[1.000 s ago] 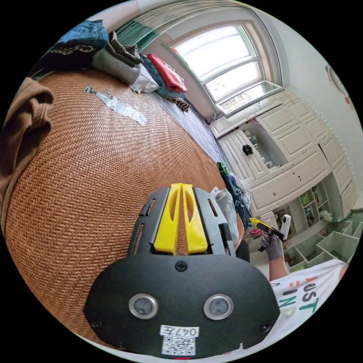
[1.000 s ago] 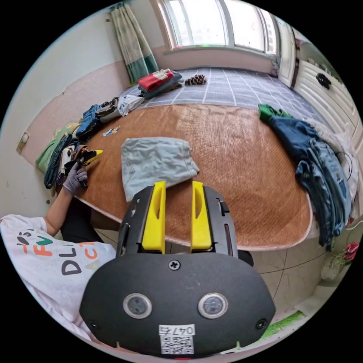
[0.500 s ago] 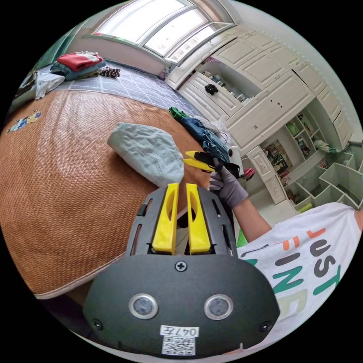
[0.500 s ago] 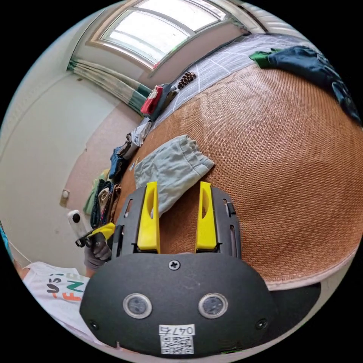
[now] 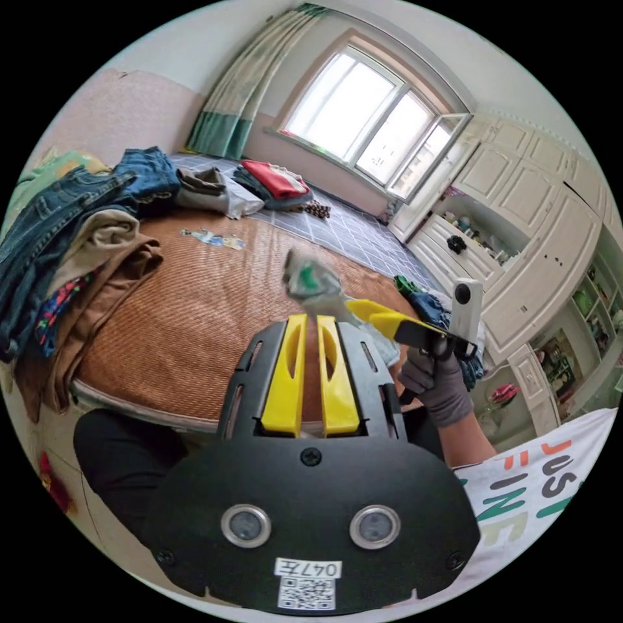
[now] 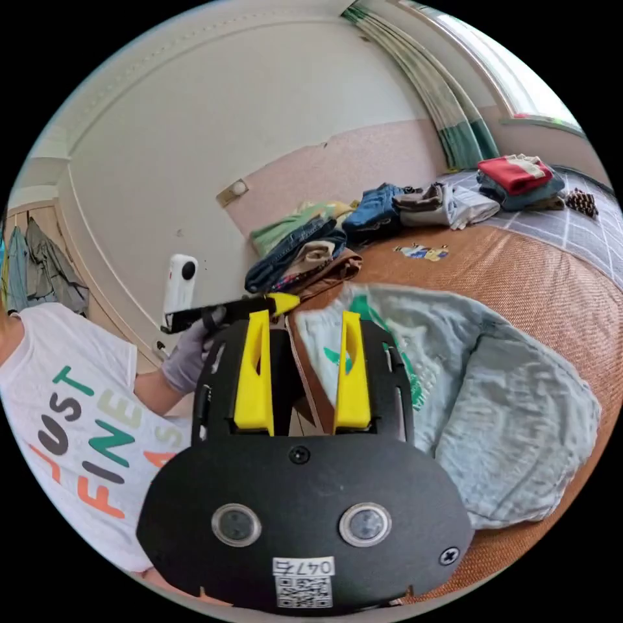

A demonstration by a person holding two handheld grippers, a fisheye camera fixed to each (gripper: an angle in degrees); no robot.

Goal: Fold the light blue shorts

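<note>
Mat [image 5: 188,311] bears light blue shorts [image 6: 519,415]; left gripper [image 5: 310,322] fingers nearly together, right gripper [image 6: 302,318] fingers spread.

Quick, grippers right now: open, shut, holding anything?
Left gripper: jaws nearly together, nothing between them.
Right gripper: jaws apart; whether they hold the light blue shorts cannot be told.

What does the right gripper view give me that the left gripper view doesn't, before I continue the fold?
Right gripper view: the light blue shorts lie spread on the woven mat, and coats hang on the wall. Left gripper view: the window and white cabinets; here the shorts are a blurred bunch at the right gripper. Both: the jeans pile and the red-topped folded stack.
</note>
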